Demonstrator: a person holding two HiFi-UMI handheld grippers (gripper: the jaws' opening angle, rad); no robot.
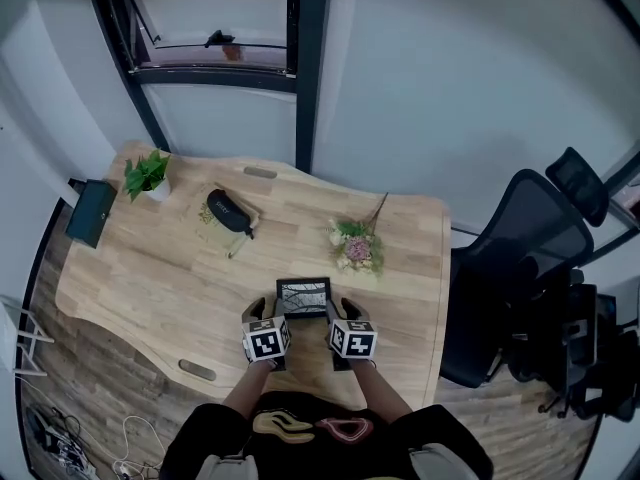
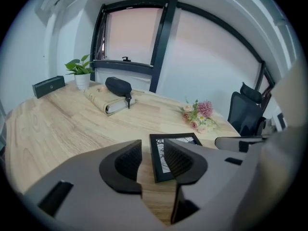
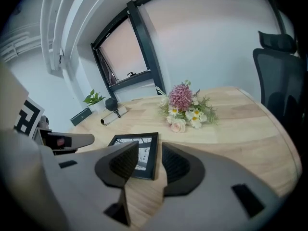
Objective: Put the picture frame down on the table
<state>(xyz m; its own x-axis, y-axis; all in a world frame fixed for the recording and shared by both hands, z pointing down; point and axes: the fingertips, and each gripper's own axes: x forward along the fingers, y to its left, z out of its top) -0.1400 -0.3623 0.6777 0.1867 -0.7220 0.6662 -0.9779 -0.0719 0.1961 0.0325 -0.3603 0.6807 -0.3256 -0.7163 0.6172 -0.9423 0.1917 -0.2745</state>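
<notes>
Picture frame (image 1: pixel 304 296) lies crosswise, face-up; left hand-held gripper (image 2: pixel 153 150), right hand-held gripper (image 3: pixel 150 153) both released.

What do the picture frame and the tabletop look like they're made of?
Picture frame: black matte border, no grain showing; painted wood or plastic, can't tell. Table: light wood with plank lines and grain, satin finish; possibly laminate.

Pale walls, dark-framed window (image 1: pixel 215 13), wood floor (image 1: pixel 90 368), black office chair (image 1: pixel 525 258)
</notes>
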